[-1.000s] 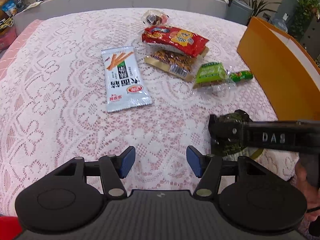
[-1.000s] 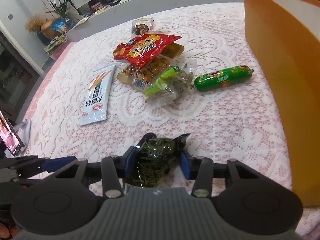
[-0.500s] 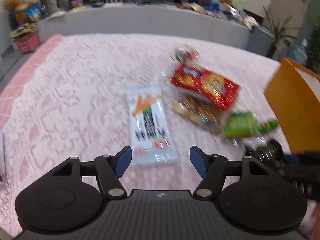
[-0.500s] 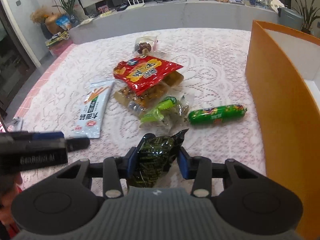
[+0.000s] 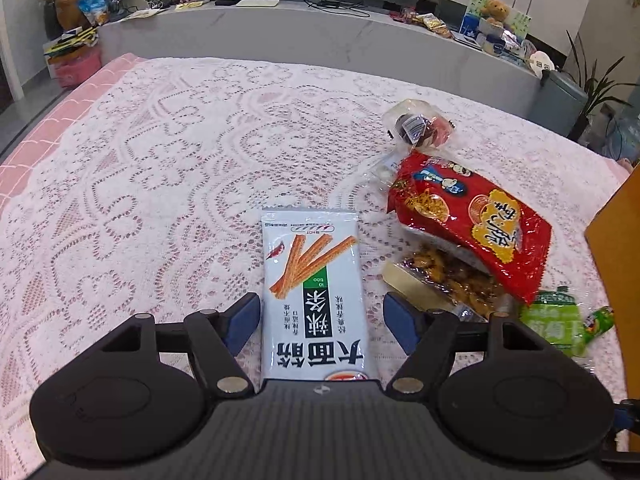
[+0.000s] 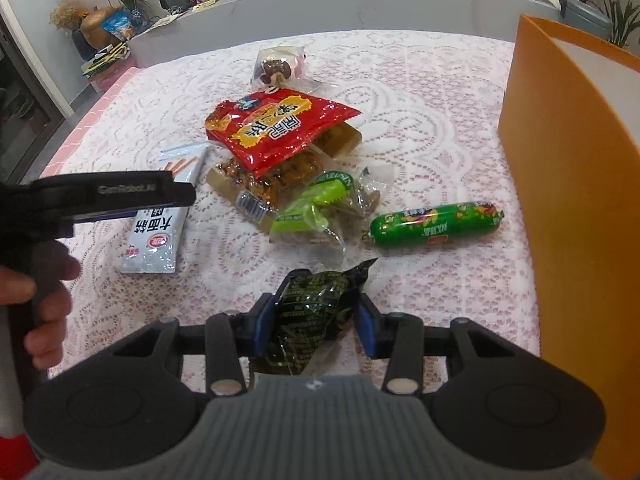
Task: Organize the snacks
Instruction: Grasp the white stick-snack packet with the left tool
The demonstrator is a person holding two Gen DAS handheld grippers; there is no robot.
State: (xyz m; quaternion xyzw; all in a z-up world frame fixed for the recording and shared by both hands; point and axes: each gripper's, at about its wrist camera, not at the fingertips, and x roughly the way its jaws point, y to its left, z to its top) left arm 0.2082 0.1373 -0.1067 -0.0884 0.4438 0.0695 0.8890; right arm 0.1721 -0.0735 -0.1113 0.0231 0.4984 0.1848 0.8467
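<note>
Landmark: orange box (image 6: 580,208), right edge of the desk (image 5: 160,168); all places given vs it.
L claw (image 5: 318,320): I've swung it away from the box side, across the lace, over the white spicy-strip pack (image 5: 314,300). Jaws opening, pack lies between them, pads not touching it yet. So released, nothing held.
R claw (image 6: 316,322): clenched on the dark green pack (image 6: 316,312), lifted near the box's front wall, barely moved since a sec ago.
White pack: flat on the desk, farthest snack from the box, clear of the pile.
Pile: red bag (image 6: 276,128) on top of the brown-snack pack (image 6: 272,184), green pack (image 6: 316,204) and green sausage (image 6: 436,224) nearer the box; sausage just beside its wall.
Meaning: I judge the L side is now lined up for its next pick while the R load waits to go into the box. Most snacks not yet sorted.
Risk: thin flat pack, pads may slide over it.
</note>
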